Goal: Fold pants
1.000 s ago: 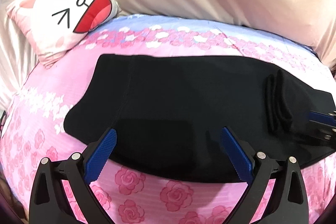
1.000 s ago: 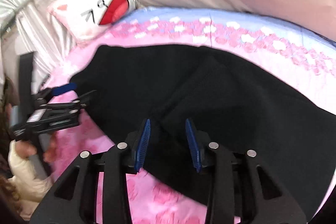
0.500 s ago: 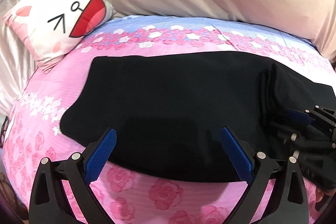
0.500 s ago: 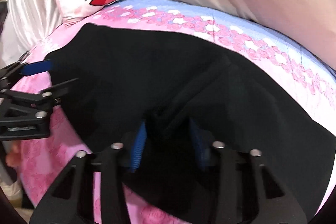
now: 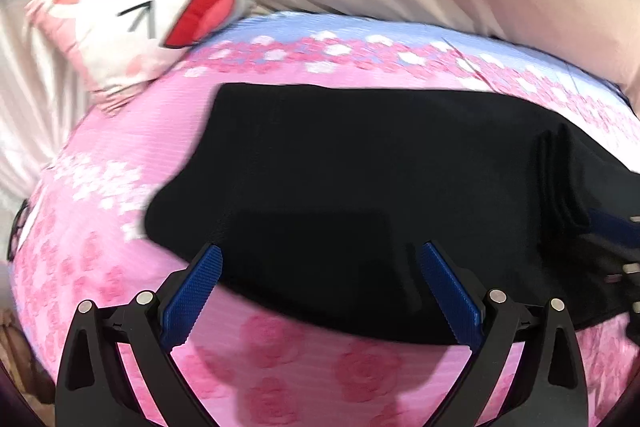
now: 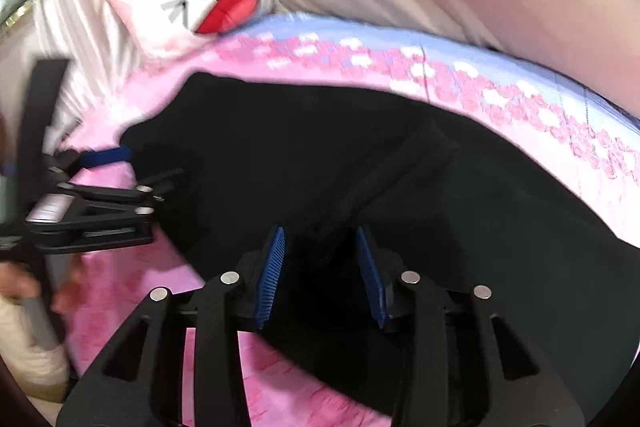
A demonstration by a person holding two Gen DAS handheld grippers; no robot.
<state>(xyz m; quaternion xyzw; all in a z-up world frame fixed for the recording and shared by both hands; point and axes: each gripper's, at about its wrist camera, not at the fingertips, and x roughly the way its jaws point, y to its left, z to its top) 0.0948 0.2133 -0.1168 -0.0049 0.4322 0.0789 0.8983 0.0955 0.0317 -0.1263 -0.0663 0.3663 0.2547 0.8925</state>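
While the black pants (image 5: 360, 187) lie flat across the pink bed (image 5: 300, 367), left claw (image 5: 320, 291) gapes empty, right claw (image 6: 320, 267) is opening over a bunched ridge, so the fold could slump.

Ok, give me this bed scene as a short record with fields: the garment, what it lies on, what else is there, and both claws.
garment: black pants, spread flat, with a bunched fold near the right claw
surface: pink floral bedspread
other item: cartoon-face pillow at the far left, off the pants
left claw: open wide, at the near edge of the pants, nothing gripped
right claw: jaws opening, pants fabric between them, pads not pressing
fold status: no full fold made yet
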